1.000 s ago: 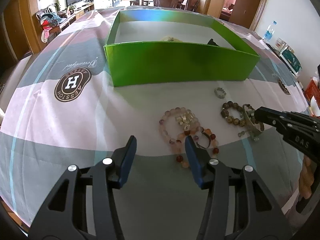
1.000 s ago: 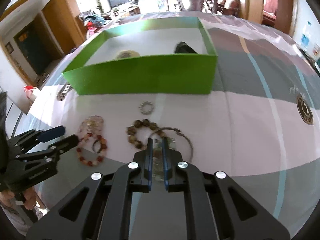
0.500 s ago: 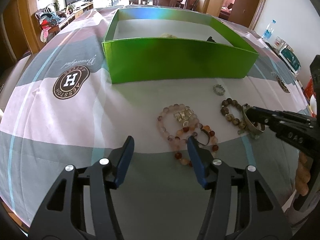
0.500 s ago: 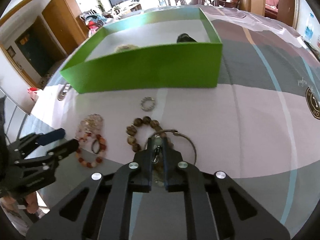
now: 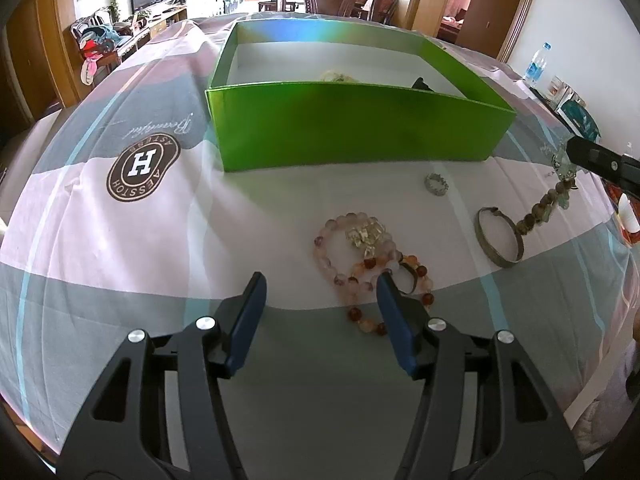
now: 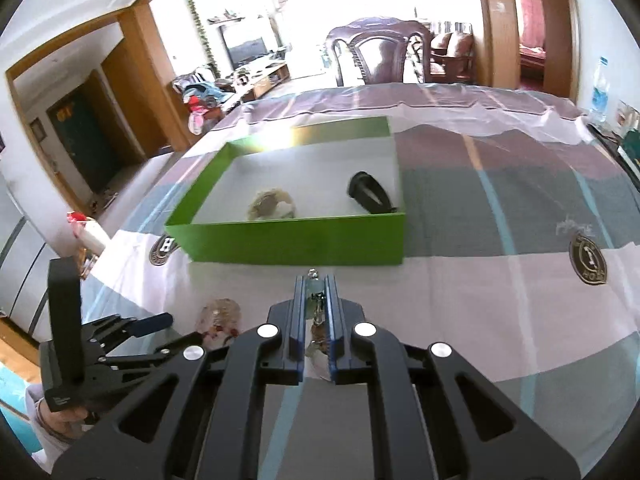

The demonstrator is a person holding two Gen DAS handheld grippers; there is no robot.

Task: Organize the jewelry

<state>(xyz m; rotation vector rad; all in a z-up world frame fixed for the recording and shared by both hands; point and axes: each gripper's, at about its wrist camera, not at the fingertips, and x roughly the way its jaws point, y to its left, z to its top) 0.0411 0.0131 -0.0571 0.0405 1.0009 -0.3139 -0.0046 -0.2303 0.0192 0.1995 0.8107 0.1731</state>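
Brown bead strand lifted, green box ahead.

I had the right gripper (image 6: 315, 294) pinched shut on the dangling brown wooden-bead bracelet (image 5: 538, 212), its lower end near the metal bangle (image 5: 500, 238). It looked light and floppy (likely to swing), best held by its charm end. My left gripper (image 5: 320, 300) hung wide open, empty, before the open green cardboard box (image 5: 352, 128).

Box wall ahead, open cloth to the left

The green box (image 5: 352, 124) stands mid-table; beaded bracelets (image 5: 368, 256), silver ring (image 5: 436, 184) and bangle (image 5: 500, 236) clutter the cloth toward the table's right edge.
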